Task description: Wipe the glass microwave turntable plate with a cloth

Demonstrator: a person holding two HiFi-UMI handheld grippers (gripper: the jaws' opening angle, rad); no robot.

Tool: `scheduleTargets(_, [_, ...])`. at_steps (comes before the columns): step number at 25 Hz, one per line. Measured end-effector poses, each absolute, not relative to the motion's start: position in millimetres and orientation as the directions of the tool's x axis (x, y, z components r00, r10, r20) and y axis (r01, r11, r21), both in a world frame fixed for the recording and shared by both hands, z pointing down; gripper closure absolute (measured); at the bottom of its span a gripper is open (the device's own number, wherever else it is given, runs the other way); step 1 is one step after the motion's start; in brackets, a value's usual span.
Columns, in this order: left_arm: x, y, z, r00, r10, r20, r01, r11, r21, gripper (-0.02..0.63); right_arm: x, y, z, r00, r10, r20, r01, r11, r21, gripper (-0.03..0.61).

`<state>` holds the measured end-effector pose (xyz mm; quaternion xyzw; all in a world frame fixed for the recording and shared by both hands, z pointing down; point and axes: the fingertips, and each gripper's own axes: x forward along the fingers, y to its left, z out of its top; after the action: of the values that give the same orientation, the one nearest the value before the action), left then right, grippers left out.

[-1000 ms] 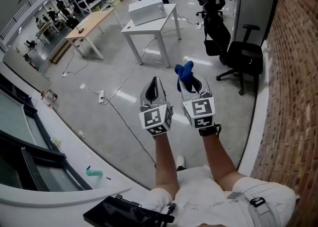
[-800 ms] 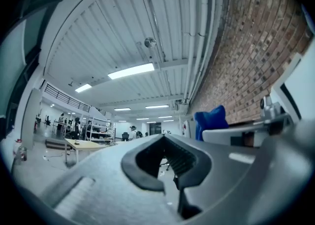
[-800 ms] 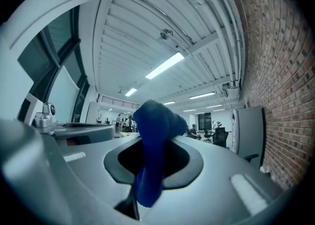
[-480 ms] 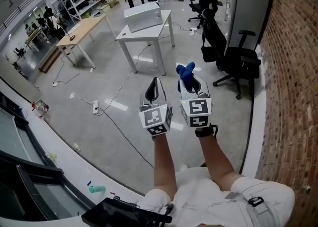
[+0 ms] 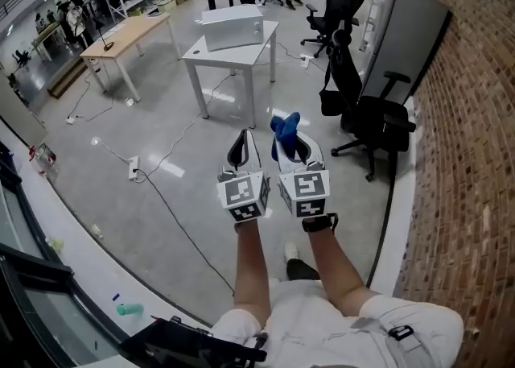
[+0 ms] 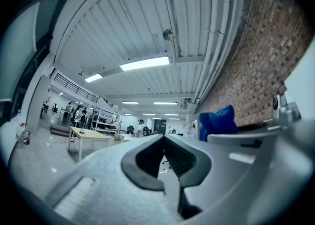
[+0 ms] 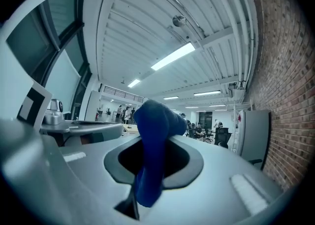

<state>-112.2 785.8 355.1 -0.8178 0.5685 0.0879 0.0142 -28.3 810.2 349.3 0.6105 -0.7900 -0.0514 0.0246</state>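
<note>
Cloth [image 5: 283, 129]: blue, soft and bunched; pinched between the right gripper's fingers, with a rumpled tuft poking out past their tips.
Right gripper [image 5: 291, 142]: smooth pale-grey plastic shell with dark pads, its fingers clamped on the cloth; its cube carries black-and-white square markers.
Left gripper [image 5: 244, 139]: same grey shell; its fingers are pressed together with nothing between them. It is held in the air just beside the right gripper.
Counter [image 5: 195, 53]: white and flat-topped on slim legs, well ahead of both grippers; it carries a white box [image 5: 232, 26].
Floor [image 5: 153, 197]: glossy grey, with cables trailing across it.
Office chair [image 5: 376, 121]: black, on castors, near the red brick wall [image 5: 467, 157] at the right.
</note>
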Motion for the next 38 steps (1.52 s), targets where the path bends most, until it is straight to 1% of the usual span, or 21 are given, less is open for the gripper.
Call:
scheduleTargets(5, [-126.4,753.2,347.2,0.297,-0.943,-0.151,-0.949,-0.309,0.058,0.612,-39.3,768.8,339.8,-0.3,-0.953,-0.043,-0.951,0.296,0.091,0.505])
scheduleTargets(10, [-122.0,713.3,313.3,0.266,-0.94,-0.212,-0.96,-0.279,0.033,0.612,-33.2,718.6,316.0,-0.345,-0.932,-0.109,-0.938,0.34,0.062,0.505])
scheduleTargets(17, [-89.8,665.5,295.2,0.283,-0.929,-0.239,-0.958,-0.288,-0.013,0.612,-34.1,667.4,300.4,-0.469,-0.873,-0.135,-0.879,0.448,0.162,0.505])
scheduleTargets(25, [-66.9,626.5,301.6,0.252,-0.942,-0.223,-0.968,-0.249,-0.041,0.612,-12.6,632.2,303.7,-0.506,-0.849,-0.152,-0.86,0.483,0.161,0.505])
scheduleTargets(29, [-58.8,615.2,305.6,0.225,-0.95,-0.218,-0.974,-0.22,-0.047,0.612,7.1,615.8,318.2,-0.49,-0.861,-0.136,-0.871,0.479,0.108,0.505])
scheduleTargets(33, [-57.4,605.9,316.0,0.203,-0.957,-0.206,-0.979,-0.196,-0.05,0.612,15.4,604.1,342.6,-0.479,-0.874,-0.086,-0.878,0.474,0.066,0.505])
scheduleTargets(38, [-48.2,572.4,334.5,0.229,-0.958,-0.172,-0.973,-0.226,-0.035,0.612,28.5,575.7,351.4,-0.444,-0.893,-0.077,-0.896,0.442,0.048,0.505])
